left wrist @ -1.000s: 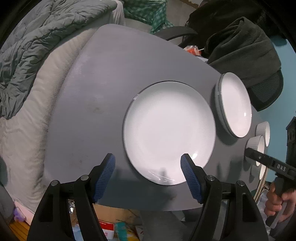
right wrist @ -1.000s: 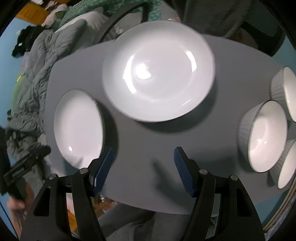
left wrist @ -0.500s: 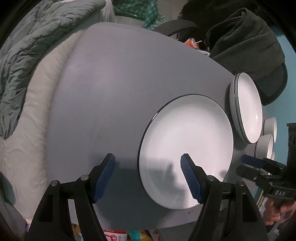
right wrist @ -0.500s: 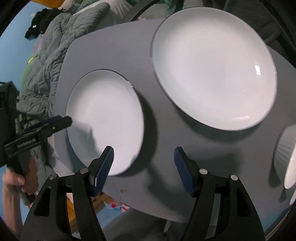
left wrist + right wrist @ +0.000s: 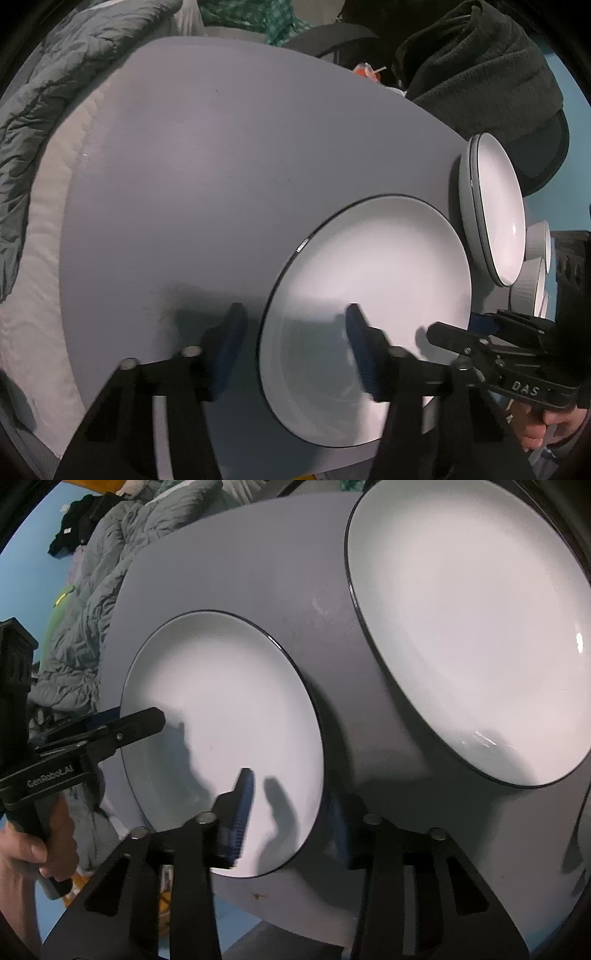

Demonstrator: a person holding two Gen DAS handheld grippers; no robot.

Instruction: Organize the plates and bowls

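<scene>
Plates: near plate (image 5: 373, 295) lies flat at table (image 5: 192, 177) edge; both grippers, left gripper (image 5: 293, 350) and right gripper (image 5: 290, 812), straddle its rim, fingers spread, gripping nothing. Second plate (image 5: 472, 627) beside it. Ribbed bowls (image 5: 532, 273) unstacked beyond. Stacking apparently not begun.

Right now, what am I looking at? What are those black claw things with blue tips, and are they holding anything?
No robot here: a person holds two pincer tools, each with a camera looking along its blue jaws. One picture comes from the left gripper, the other from the right gripper. On the grey table lie a white plate, a second plate and ribbed bowls. Both pairs of jaws are open, straddling opposite edges of the white plate; nothing is gripped yet.
</scene>
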